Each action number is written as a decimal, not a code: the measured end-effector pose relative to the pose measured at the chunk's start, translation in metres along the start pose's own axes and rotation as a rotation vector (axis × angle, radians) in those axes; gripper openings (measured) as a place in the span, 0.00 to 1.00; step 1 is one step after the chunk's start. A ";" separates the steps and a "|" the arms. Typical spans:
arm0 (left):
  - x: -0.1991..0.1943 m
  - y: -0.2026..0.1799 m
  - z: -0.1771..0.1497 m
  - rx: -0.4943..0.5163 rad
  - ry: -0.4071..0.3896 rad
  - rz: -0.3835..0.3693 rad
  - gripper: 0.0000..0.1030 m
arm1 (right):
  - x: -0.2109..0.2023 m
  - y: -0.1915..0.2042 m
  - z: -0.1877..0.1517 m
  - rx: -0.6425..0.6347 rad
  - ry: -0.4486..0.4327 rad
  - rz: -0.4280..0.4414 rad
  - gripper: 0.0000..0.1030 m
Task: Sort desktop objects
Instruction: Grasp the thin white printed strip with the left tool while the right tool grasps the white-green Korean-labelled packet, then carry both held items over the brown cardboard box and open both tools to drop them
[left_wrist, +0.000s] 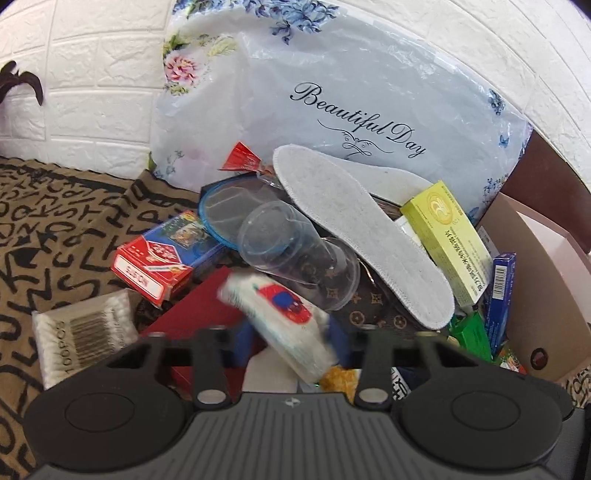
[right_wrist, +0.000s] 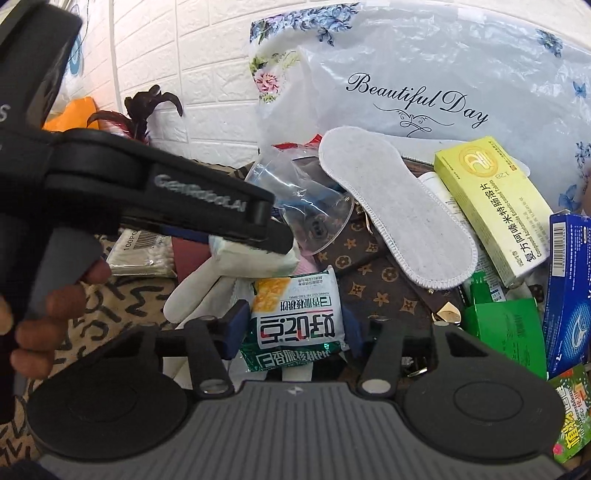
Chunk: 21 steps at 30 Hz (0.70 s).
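My left gripper (left_wrist: 291, 332) is shut on a white tissue pack (left_wrist: 284, 314) with a red and blue print and holds it tilted above the pile. The same gripper (right_wrist: 273, 236) and tissue pack (right_wrist: 255, 258) show in the right wrist view, at the left. My right gripper (right_wrist: 295, 325) is shut on a snack packet (right_wrist: 295, 317) with white, yellow and green print, over a white glove (right_wrist: 199, 284). The pile holds a grey insole (left_wrist: 362, 236), a clear plastic cup (left_wrist: 295, 254), a brown monogram bag (right_wrist: 373, 277) and a yellow-green medicine box (right_wrist: 495, 206).
A red card box (left_wrist: 159, 258) and a cotton swab pack (left_wrist: 81, 332) lie left on a lettered mat (left_wrist: 55, 221). A floral plastic bag (left_wrist: 332, 92) leans on the white brick wall. A blue box (right_wrist: 569, 291), green boxes (right_wrist: 506, 332) and a pink carton (left_wrist: 535, 266) are at the right.
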<state>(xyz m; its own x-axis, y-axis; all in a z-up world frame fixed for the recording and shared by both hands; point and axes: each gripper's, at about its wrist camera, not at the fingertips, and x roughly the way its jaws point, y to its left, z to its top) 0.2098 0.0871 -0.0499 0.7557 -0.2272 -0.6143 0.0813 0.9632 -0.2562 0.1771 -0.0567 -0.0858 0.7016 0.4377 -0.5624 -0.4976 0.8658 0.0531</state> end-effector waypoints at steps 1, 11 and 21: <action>0.000 -0.001 -0.001 -0.004 0.004 -0.007 0.25 | -0.001 0.000 0.000 0.001 -0.001 0.001 0.48; -0.018 -0.014 -0.009 -0.020 0.020 -0.051 0.10 | -0.021 -0.003 -0.004 0.052 -0.005 0.014 0.43; -0.066 -0.050 -0.009 0.018 -0.031 -0.093 0.08 | -0.071 -0.014 -0.011 0.120 -0.073 -0.005 0.43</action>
<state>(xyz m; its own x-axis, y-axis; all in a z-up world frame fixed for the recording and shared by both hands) 0.1501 0.0528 -0.0035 0.7640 -0.3115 -0.5650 0.1634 0.9406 -0.2976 0.1290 -0.1027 -0.0556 0.7412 0.4464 -0.5013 -0.4328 0.8887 0.1515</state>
